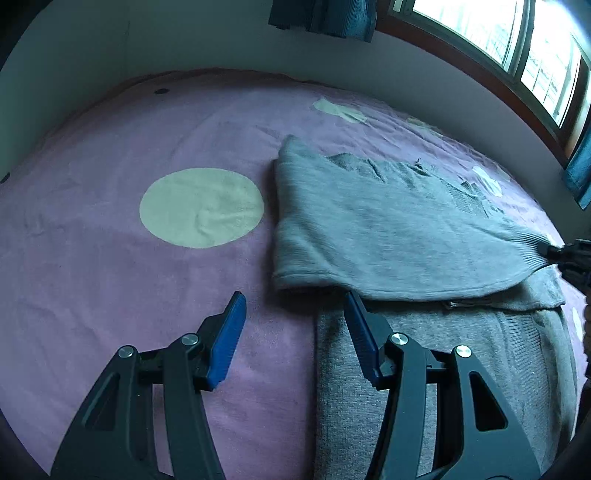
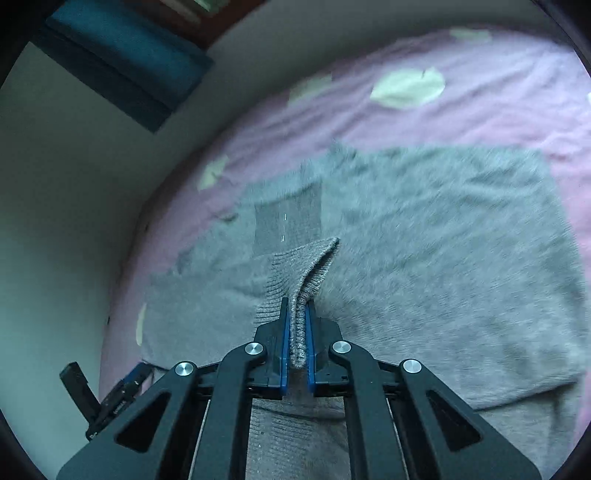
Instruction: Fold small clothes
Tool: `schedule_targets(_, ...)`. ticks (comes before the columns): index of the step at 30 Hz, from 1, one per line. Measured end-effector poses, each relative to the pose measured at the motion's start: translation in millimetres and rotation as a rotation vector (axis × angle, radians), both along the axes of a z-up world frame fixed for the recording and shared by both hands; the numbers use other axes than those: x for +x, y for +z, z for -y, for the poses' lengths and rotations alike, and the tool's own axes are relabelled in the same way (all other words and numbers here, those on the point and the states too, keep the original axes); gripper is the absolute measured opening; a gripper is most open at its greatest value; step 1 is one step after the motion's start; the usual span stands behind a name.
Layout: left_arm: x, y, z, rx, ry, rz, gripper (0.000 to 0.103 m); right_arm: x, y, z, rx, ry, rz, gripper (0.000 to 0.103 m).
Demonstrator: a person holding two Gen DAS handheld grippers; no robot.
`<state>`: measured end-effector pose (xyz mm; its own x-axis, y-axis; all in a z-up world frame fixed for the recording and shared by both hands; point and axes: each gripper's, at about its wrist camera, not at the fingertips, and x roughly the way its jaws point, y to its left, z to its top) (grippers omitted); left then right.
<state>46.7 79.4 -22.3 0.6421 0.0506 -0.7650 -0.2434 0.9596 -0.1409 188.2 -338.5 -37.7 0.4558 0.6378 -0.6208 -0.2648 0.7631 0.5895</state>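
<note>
A grey knitted sweater (image 1: 388,229) lies partly folded on a purple bedspread (image 1: 110,277); its upper layer is folded over a lower layer (image 1: 443,350). My left gripper (image 1: 295,299) is open and empty, just in front of the fold's near left corner, its right finger over the lower layer. In the right wrist view the sweater (image 2: 443,258) spreads ahead. My right gripper (image 2: 297,310) is shut on the sweater's ribbed hem (image 2: 306,269), held raised over the cloth. It also shows in the left wrist view (image 1: 557,253) at the far right.
The bedspread has pale round patches (image 1: 201,206). A white wall (image 1: 184,40) runs behind the bed, with a window (image 1: 517,44) and blue curtains (image 1: 325,14). In the right wrist view the left gripper (image 2: 110,395) shows at the bed's edge by the wall (image 2: 66,221).
</note>
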Motion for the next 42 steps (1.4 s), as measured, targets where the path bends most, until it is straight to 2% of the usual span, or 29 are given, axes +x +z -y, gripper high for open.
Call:
schedule_targets(4,9.5,0.8,4.7,0.05,0.005,-0.013,0.054,-7.9,0.8,22.6,-0.042,-0.028,0.021,0.007)
schedule_targets(7,16.8,-1.9,7.6,0.086,0.007,-0.035,0.054,-3.3,-10.5,32.7,-0.065,-0.05,-0.009,0.007)
schedule_targets(12,17.4,-5.0,0.8,0.053,0.012,-0.044,0.054,2.3,-36.3,47.1,-0.084,-0.08,-0.06,0.007)
schedule_targets(14,17.2,-5.9,-0.4,0.046,0.013,-0.045,0.054,5.4,-46.1,51.6,-0.062,-0.08,-0.083,0.006)
schedule_targets(20,15.6,-2.7,0.1,0.048,0.006,-0.038,0.054,5.9,-45.3,55.9,-0.027,-0.059,-0.091,0.009)
schedule_targets(22,8.7,4.5,-3.0,0.01,-0.022,-0.011,0.054,1.7,-41.2,64.4,0.015,-0.058,-0.099,0.012)
schedule_targets(24,3.3,14.5,-9.3,-0.063,-0.047,0.021,0.054,-4.9,-35.5,74.5,0.039,-0.06,-0.087,0.017)
schedule_targets(26,0.6,26.0,-18.9,-0.172,-0.069,0.07,0.054,-12.2,-28.1,90.0,0.05,-0.077,-0.061,0.037)
schedule_targets(28,5.2,28.3,-23.4,-0.248,-0.078,0.088,0.054,-16.7,-23.2,105.0,0.049,-0.101,-0.038,0.046)
schedule_targets(29,12.0,25.5,-24.4,-0.285,-0.083,0.08,0.053,-18.4,-21.8,113.2,0.051,-0.112,-0.031,0.046)
schedule_targets(31,25.4,16.6,-22.1,-0.302,-0.09,0.056,0.046,-20.3,-21.6,127.1,0.056,-0.135,-0.024,0.046)
schedule_targets(32,33.2,9.8,-20.0,-0.298,-0.095,0.033,0.038,-21.1,-22.4,134.5,0.059,-0.149,-0.023,0.046)
schedule_targets(33,39.3,3.8,-18.2,-0.3,-0.101,0.011,0.023,-22.3,-24.6,144.1,0.065,-0.17,-0.024,0.046)
schedule_targets(35,46.9,-9.2,-16.0,-0.282,-0.106,-0.029,0.009,-22.8,-28.9,156.5,0.075,-0.196,-0.032,0.046)
schedule_targets(36,47.6,-13.9,-16.6,-0.262,-0.103,-0.03,0.009,-22.7,-31.7,162.4,0.078,-0.206,-0.035,0.046)
schedule_targets(41,47.8,-4.9,-28.3,-0.331,-0.099,0.001,0.011,-24.5,-43.4,183.7,0.09,-0.226,-0.05,0.046)
schedule_targets(42,50.9,-3.0,-30.6,-0.33,-0.096,0.009,0.018,-24.6,-44.2,186.3,0.093,-0.226,-0.049,0.046)
